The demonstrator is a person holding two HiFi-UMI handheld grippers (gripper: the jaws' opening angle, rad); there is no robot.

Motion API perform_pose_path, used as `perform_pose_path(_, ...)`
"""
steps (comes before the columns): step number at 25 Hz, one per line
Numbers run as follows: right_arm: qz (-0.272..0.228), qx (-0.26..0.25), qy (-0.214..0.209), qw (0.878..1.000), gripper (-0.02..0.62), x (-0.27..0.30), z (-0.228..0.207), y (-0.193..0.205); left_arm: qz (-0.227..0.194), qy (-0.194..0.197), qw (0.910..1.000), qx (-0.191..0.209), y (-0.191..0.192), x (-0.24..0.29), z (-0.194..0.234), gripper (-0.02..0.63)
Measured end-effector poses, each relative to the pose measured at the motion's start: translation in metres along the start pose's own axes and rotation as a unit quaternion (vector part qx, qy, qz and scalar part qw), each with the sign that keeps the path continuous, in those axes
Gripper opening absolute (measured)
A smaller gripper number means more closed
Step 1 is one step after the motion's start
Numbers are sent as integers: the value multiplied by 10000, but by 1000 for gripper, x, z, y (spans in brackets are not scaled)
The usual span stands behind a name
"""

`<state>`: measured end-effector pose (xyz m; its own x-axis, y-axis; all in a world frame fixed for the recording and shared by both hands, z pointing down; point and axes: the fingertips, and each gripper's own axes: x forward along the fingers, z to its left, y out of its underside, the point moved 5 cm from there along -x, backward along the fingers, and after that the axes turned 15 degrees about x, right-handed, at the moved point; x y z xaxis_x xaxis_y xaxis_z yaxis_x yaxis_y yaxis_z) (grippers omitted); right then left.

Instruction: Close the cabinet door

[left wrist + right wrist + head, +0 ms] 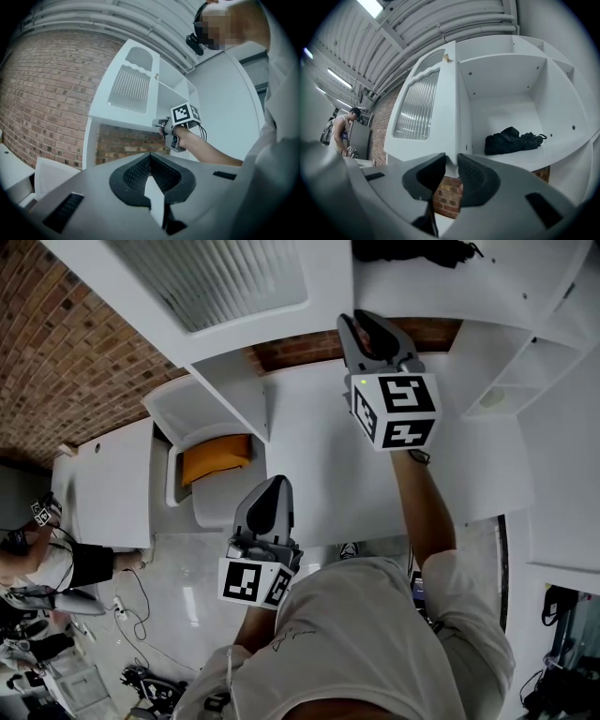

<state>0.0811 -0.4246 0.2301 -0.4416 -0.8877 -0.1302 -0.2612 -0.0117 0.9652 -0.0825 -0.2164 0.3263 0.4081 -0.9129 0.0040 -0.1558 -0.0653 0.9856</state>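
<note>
The red brick wall point(47, 93) rose behind a tall white cabinet point(506, 70) with open shelves. The cabinet's white door with a ribbed glass panel point(424, 108) stood swung wide open, at the left of the upper compartment in the right gripper view, leaving that compartment exposed. A crumpled black fabric bundle point(513, 139) lay on the compartment's shelf, towards its back wall and well apart from the door. In the head view a flat orange pad point(216, 457) rested inside a white box-shaped unit below the cabinet.

The right gripper point(451, 164) was raised to the door's lower edge. Its jaws were drawn in to a narrow slot, and the door's bottom corner stood in that slot, with the dark ribbed pads point(476, 176) close against it on either side, so the gripper was grasping the door's lower edge. The left gripper view showed the same gripper, with its marker cube, held up against the underside of the door.

The left gripper point(150, 157) hung lower, near the person's body and well apart from the cabinet. Its jaws were clenched, the tips meeting, with nothing between them.

A person point(344, 126) stood in the far background, beside the brick wall.
</note>
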Motion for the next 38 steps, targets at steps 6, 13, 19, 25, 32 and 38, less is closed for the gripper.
perform_pose_path(6,-40,-30,19,10000,87,6,0,-1,29,12,10000,-26,1,3,3,15)
perform_pose_path(13,-67,-188,102,9997,86,4,2,-1,27,-14,10000,-90,3,1,4,15)
perform_pose_path(19,-47,-306,208,9993,76,-1,3,0,-23,-21,10000,-89,0,-5,3,15)
perform_pose_path(25,117,-167,171,9996,48,-13,5,5,-36,-33,9999,-97,-2,-15,2,15)
perform_pose_path(32,212,-138,269,9993,38,-34,14,12,-118,-75,9998,-129,-8,-31,4,15)
perform_pose_path(38,367,-121,372,9986,31,-63,21,18,-180,-26,9997,-153,-11,-45,-2,15)
